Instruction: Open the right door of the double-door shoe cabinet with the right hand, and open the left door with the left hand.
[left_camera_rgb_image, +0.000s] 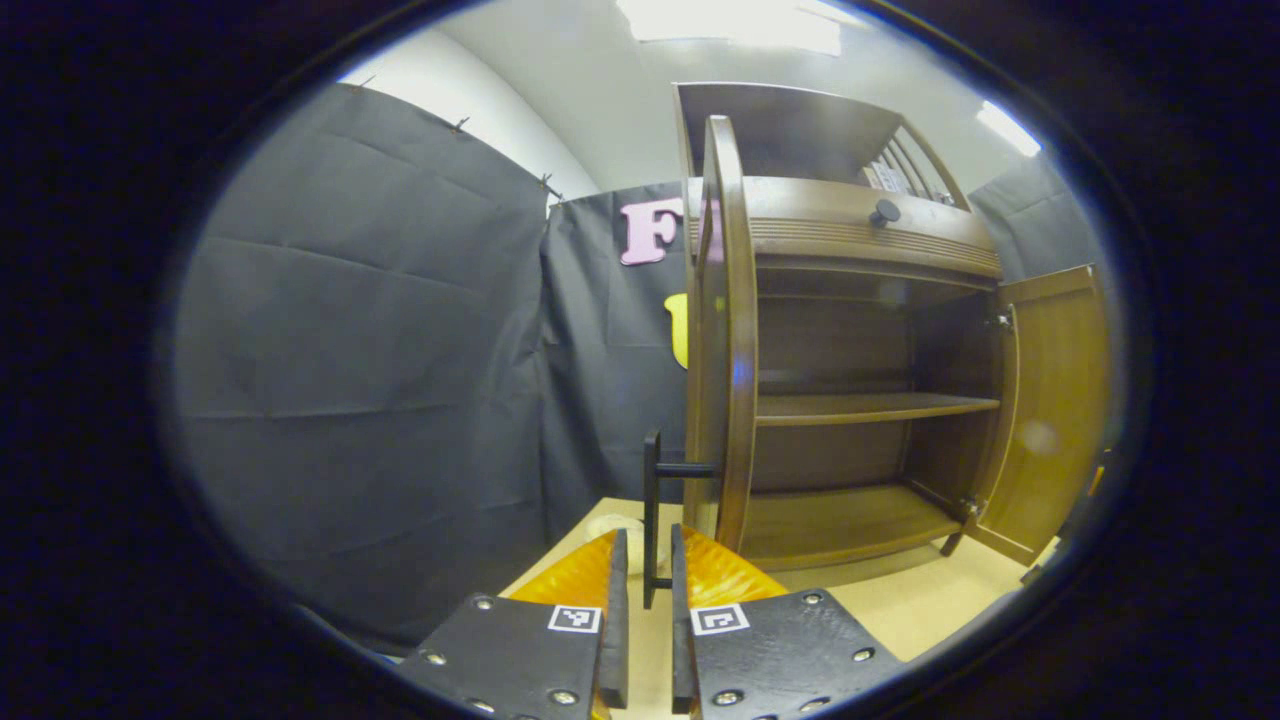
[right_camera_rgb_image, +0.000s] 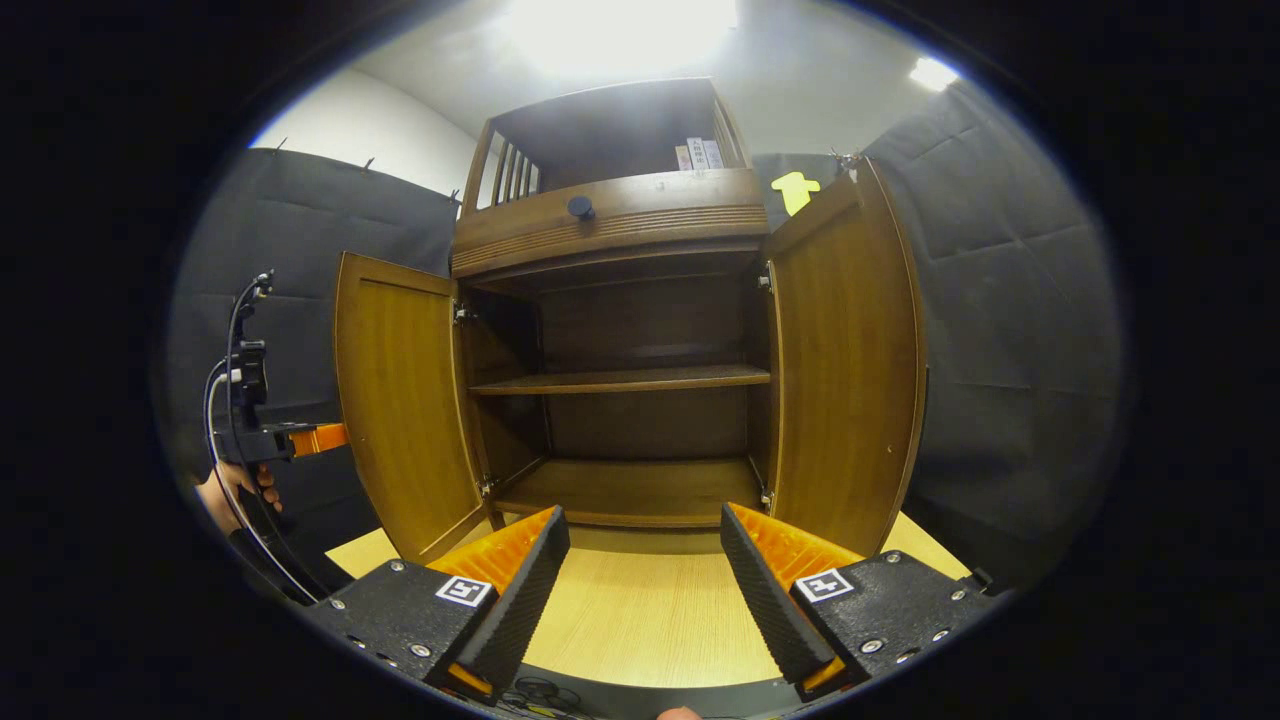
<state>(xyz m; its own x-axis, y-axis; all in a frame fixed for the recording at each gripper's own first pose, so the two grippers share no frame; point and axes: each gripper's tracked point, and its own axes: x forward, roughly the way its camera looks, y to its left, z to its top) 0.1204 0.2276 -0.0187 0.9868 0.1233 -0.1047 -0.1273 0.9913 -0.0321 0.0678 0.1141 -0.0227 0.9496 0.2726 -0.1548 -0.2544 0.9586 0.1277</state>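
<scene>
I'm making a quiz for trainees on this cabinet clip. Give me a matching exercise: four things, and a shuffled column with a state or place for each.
Things:
1. left gripper
2. right gripper
3. left door's bar handle
4. round knob

States or places:
A. on the drawer front above the open compartment
B. between two nearly closed fingers
C. fingers spread wide, nothing between them
D. narrow gap, around a handle

Pairs: 1-D, 2-C, 3-B, 4-A
</scene>
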